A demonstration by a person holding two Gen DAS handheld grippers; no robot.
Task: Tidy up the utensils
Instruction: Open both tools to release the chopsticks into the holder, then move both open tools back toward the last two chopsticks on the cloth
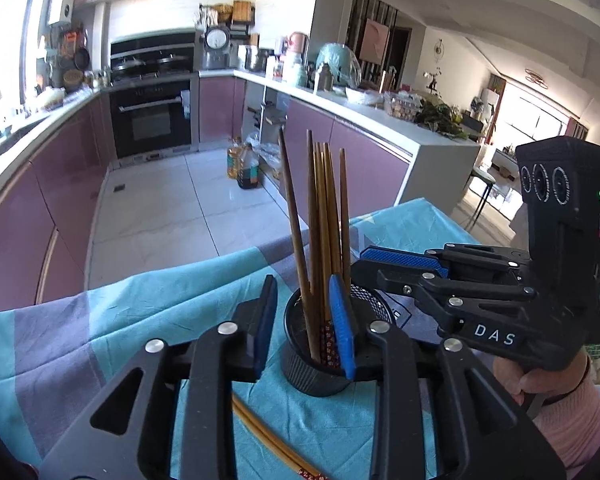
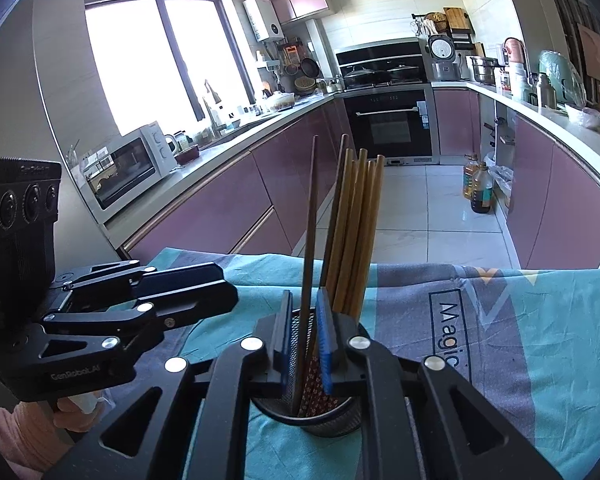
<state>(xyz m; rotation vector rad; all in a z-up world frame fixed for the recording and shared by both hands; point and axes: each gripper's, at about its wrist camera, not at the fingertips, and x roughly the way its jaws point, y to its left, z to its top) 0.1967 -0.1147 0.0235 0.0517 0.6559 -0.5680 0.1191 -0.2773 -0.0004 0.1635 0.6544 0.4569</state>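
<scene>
A black mesh cup [image 1: 312, 380] stands on the table and holds several wooden chopsticks [image 1: 328, 208] upright. My left gripper [image 1: 304, 320] is open right at the cup's near rim. Its right blue pad reaches into the cup, and the chopstick stems stand in the gap untouched. My right gripper [image 2: 305, 336] comes at the same cup [image 2: 328, 416] from the other side. It is slightly open, with a dark chopstick [image 2: 310, 240] loose between its pads and the bundle [image 2: 356, 232] just to the right. A loose pair of chopsticks [image 1: 268, 436] lies on the cloth under my left gripper.
A blue and grey tablecloth [image 2: 500, 360] covers the table, whose far edge drops to a tiled floor. Purple cabinets and an oven line the kitchen beyond. Oil bottles [image 1: 246, 168] stand on the floor. A hand in a pink sleeve [image 1: 540, 384] holds the right gripper.
</scene>
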